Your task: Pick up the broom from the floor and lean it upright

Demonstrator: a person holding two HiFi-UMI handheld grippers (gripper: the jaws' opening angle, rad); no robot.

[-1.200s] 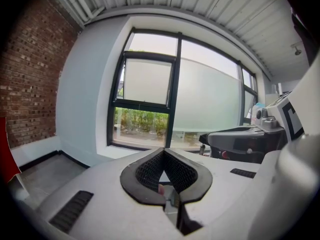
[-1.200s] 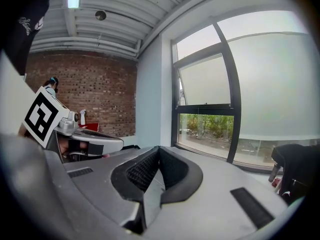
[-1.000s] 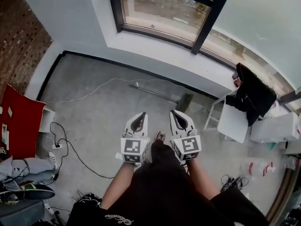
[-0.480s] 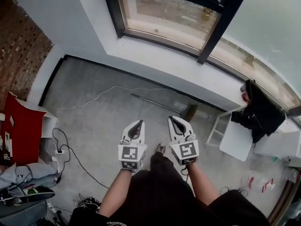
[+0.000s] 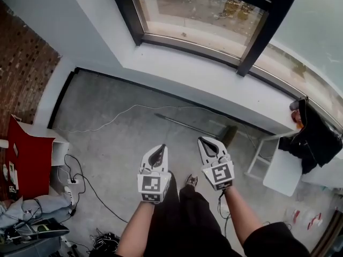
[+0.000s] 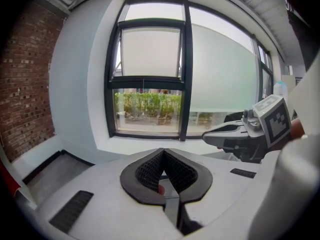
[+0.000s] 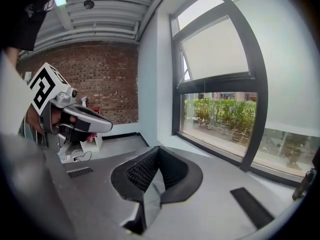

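The broom (image 5: 195, 125) lies flat on the grey floor below the window wall, its thin handle running left and its dark head (image 5: 230, 137) at the right end. In the head view my left gripper (image 5: 159, 150) and right gripper (image 5: 207, 142) are held out side by side in front of the person's body. Both are short of the broom and above the floor. Each is shut with nothing between its jaws. The left gripper view shows its own shut jaws and the right gripper (image 6: 235, 134) beside them. The right gripper view shows the left gripper (image 7: 80, 118). Neither gripper view shows the broom.
A white cable (image 5: 120, 113) trails over the floor left of the broom. A red box (image 5: 27, 154) and a power strip (image 5: 72, 185) with black leads sit at the left. A white chair (image 5: 281, 170) with dark clothing (image 5: 316, 141) stands right of the broom head.
The person has stepped toward the window wall. Both grippers have gone forward and lower, closer to the broom. The chair has slid toward the right edge of the picture. Both jaws stayed shut.
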